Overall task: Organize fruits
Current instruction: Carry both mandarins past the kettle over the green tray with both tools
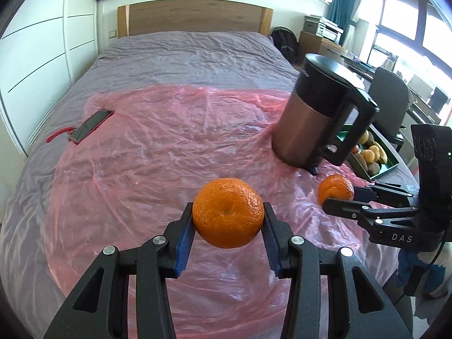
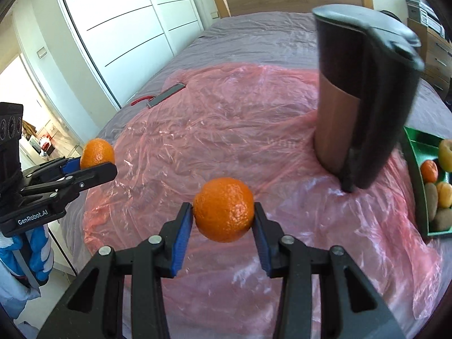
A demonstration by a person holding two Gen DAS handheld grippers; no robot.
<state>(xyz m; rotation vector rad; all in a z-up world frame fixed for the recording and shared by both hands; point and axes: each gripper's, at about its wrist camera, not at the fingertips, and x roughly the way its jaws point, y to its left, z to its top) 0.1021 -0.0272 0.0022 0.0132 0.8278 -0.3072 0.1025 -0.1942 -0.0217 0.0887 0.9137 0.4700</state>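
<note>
My left gripper (image 1: 228, 210) is shut on an orange mandarin (image 1: 227, 216) and holds it above the pink plastic sheet (image 1: 169, 141) on the bed. My right gripper (image 2: 224, 210) is shut on a second mandarin (image 2: 223, 209), also held above the sheet. Each gripper shows in the other's view: the right gripper (image 1: 336, 195) with its mandarin (image 1: 335, 187) at the right, the left gripper (image 2: 96, 166) with its mandarin (image 2: 97, 152) at the left. A green tray (image 2: 418, 197) with several fruits lies at the right edge of the bed, also in the left wrist view (image 1: 391, 166).
A copper and black kettle (image 1: 316, 113) stands on the sheet beside the tray, close in the right wrist view (image 2: 358, 99). A phone (image 1: 91, 125) with a red strap lies at the sheet's far left. A white wardrobe runs along the left, a desk and chair on the right.
</note>
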